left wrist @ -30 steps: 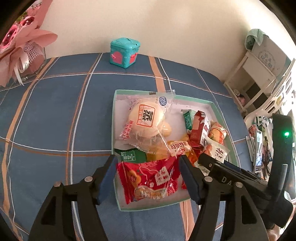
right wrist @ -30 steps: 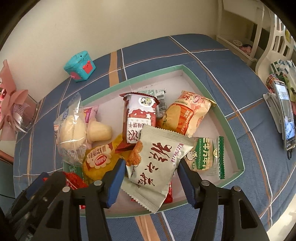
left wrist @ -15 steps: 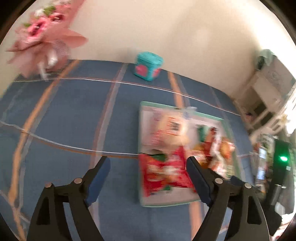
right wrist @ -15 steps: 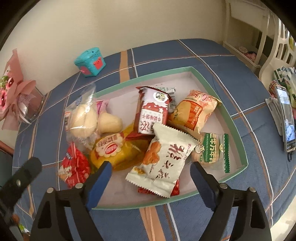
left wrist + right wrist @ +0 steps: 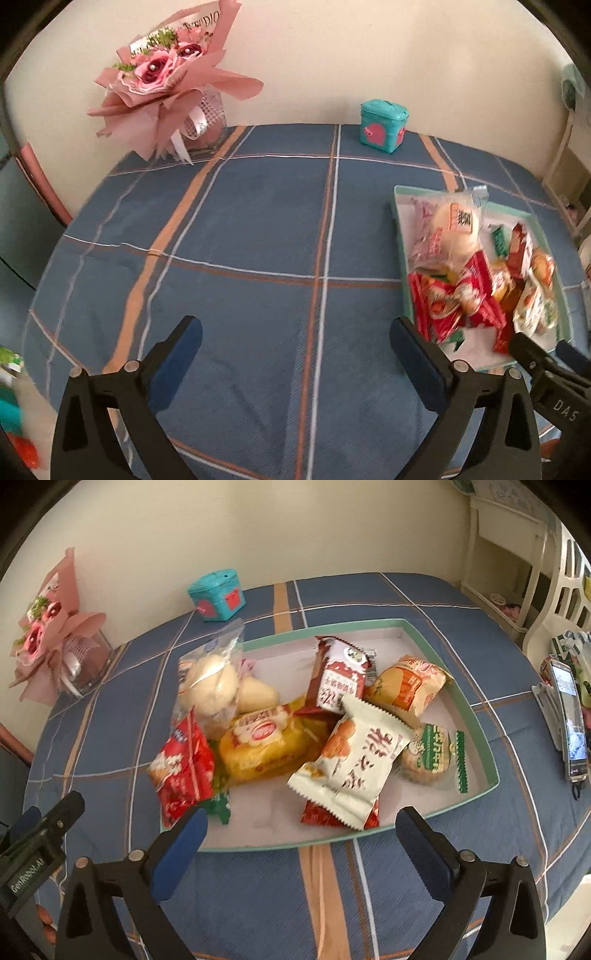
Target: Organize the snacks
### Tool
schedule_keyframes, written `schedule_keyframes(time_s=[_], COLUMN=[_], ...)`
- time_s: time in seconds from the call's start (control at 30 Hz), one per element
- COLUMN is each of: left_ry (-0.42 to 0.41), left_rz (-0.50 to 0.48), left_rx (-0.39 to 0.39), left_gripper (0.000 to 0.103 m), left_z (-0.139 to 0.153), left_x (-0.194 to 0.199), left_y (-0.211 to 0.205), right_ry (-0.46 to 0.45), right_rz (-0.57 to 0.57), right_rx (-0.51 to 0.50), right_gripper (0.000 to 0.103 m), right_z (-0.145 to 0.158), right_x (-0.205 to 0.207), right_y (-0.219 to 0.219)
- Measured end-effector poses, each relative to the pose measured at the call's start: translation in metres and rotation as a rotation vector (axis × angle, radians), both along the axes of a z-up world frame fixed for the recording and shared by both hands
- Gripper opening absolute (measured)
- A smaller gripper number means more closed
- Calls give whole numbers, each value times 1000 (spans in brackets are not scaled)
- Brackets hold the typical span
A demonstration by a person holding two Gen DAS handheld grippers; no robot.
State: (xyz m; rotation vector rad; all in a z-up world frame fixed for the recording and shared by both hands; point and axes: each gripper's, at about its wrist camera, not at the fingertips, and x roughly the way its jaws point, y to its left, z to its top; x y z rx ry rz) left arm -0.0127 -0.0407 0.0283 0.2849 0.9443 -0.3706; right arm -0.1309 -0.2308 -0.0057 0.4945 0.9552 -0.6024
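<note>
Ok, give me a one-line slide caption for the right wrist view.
Right gripper, jaws opening and empty, hovers at the near rim of a green-edged tray piled with wrapped snacks on a blue plaid tablecloth.

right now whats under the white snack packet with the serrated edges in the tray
A red packet pokes out beneath the white snack packet, its two lower corners showing. The white one's upper edge also overlaps the yellow cake pack. The rest of the red packet is covered.

The bouquet [image 5: 168, 70] wrapper reads "STUDIO"; the left gripper [image 5: 37, 853] body reads "GenRobot.AI".
</note>
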Motion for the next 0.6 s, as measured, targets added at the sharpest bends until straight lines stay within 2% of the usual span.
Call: schedule_keyframes(time_s=[0.3,0.6], left_ry=[-46,-29], left_rz=[37,53], left_rx=[63,89], left_gripper=[101,101], left_z=[2,-1], left_x=[-16,-14], left_y=[14,17], right_ry=[8,15], right_rz=[15,15], right_rx=[-29,-26], right_gripper=[103,103], right_z=[2,2], right_x=[-5,-3], right_y=[11,11])
